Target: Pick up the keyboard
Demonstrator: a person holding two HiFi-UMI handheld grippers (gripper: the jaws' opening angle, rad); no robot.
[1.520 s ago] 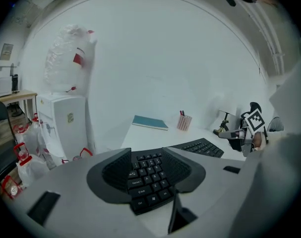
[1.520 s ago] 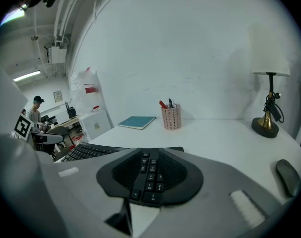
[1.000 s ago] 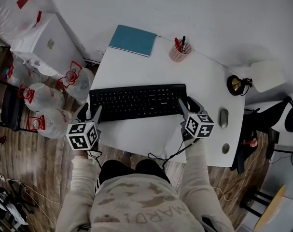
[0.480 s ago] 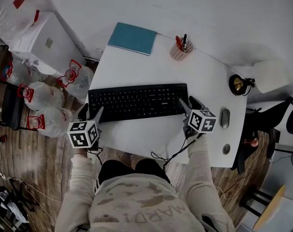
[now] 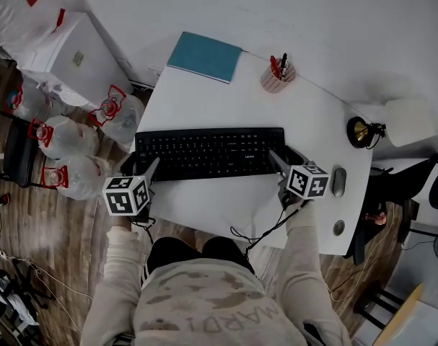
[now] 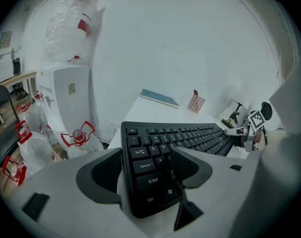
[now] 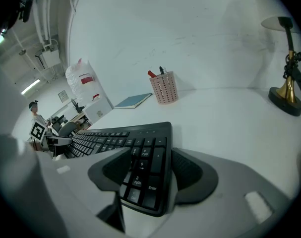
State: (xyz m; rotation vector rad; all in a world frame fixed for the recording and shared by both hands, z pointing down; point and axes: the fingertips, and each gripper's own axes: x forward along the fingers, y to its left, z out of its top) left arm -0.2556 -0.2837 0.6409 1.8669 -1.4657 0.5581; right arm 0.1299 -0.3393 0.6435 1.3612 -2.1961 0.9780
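Observation:
A black keyboard point(image 5: 208, 152) lies flat on the white desk point(image 5: 226, 103), with a gripper at each end. My left gripper point(image 5: 141, 168) straddles its left end point(image 6: 155, 157). One jaw stands just off the outer edge and the other over the keys. My right gripper point(image 5: 285, 156) straddles the number-pad end point(image 7: 150, 157) the same way. Both pairs of jaws have just been opening and stand wide, with the keyboard's ends between them and nothing gripped.
At the desk's back are a teal notebook point(image 5: 204, 56) and a pen cup point(image 5: 278, 78). A mouse point(image 5: 339, 181) and a desk lamp point(image 5: 361, 132) are at the right. Water bottles point(image 5: 60, 139) and a white cabinet point(image 5: 74, 56) stand on the floor to the left.
Both grippers have sunk slightly at the keyboard's ends. The keyboard rests in the same place on the desk.

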